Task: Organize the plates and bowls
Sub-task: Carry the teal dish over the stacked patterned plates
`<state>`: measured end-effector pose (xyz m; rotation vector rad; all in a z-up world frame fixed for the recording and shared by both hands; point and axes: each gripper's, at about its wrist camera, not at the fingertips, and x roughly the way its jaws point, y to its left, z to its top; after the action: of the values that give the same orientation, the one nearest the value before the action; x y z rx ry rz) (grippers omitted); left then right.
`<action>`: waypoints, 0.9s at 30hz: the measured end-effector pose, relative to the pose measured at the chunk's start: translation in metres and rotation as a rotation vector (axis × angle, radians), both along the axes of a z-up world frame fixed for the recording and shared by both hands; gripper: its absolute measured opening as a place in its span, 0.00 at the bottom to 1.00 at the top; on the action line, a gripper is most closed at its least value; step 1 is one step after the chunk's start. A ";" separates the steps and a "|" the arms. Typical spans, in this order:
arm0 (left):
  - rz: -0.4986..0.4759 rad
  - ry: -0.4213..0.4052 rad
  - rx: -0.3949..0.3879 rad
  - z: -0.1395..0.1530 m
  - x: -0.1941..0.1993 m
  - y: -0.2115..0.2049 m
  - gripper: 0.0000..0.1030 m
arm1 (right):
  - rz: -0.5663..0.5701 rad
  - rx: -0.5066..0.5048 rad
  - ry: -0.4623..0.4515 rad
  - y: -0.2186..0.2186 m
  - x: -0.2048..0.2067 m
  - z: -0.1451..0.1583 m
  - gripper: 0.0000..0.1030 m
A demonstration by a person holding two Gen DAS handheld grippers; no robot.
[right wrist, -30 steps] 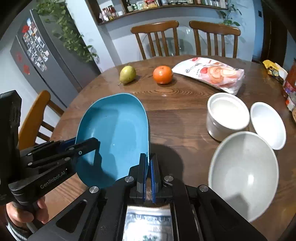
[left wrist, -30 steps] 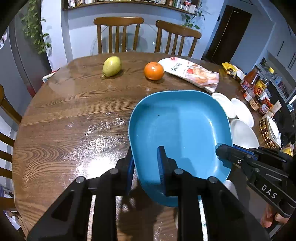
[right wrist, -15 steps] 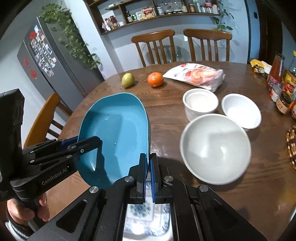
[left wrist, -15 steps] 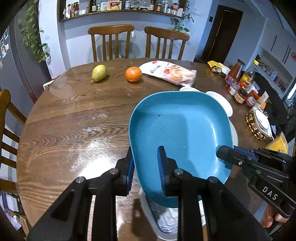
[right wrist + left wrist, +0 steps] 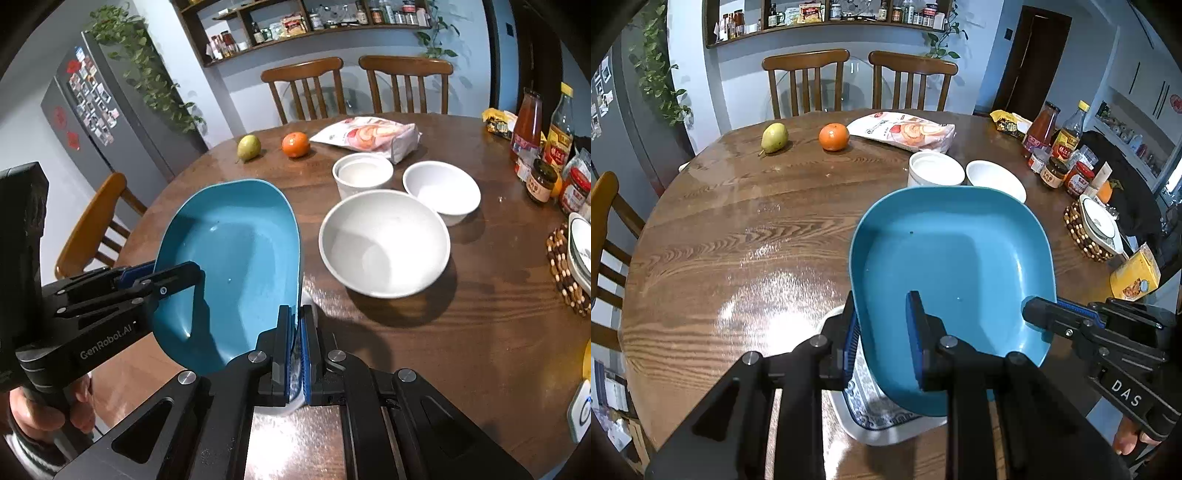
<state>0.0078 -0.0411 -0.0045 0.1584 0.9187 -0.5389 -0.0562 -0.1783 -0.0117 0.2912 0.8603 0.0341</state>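
A blue rounded plate [image 5: 953, 266] hangs tilted above the round wooden table [image 5: 738, 229], held from both sides. My left gripper [image 5: 882, 306] is shut on its left rim, one pad under the plate and one inside it. My right gripper [image 5: 297, 317] is shut on the opposite rim [image 5: 295, 258]; in the left wrist view its tip [image 5: 1030, 314] sits on the plate's right edge. Under the blue plate, near the table's front edge, lies a white plate with a blue pattern [image 5: 871, 406], mostly covered. A large white bowl [image 5: 384, 243], a small white bowl [image 5: 441, 188] and a white cup-shaped bowl [image 5: 362, 175] stand to the right.
A pear [image 5: 774, 137], an orange [image 5: 833, 136] and a snack bag [image 5: 905, 129] lie at the far side. Bottles and jars [image 5: 1056, 147] crowd the right edge beside a beaded trivet with a dish [image 5: 1097, 229]. Wooden chairs [image 5: 805, 85] ring the table.
Both grippers have carried the blue plate back toward the table's near edge. The patterned white plate has come into view under it, and the white bowls now show further off.
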 end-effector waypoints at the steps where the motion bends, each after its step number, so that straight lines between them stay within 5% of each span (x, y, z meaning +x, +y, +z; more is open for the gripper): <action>1: 0.004 0.002 0.003 -0.002 -0.002 0.000 0.21 | 0.004 0.001 0.002 0.000 -0.002 -0.002 0.06; 27: 0.075 0.141 0.100 -0.058 -0.011 0.012 0.21 | 0.088 0.040 0.152 0.014 0.000 -0.062 0.06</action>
<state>-0.0032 -0.0293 -0.0622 0.1772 1.0853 -0.4386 -0.0566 -0.1644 -0.0734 0.2963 1.0236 0.1124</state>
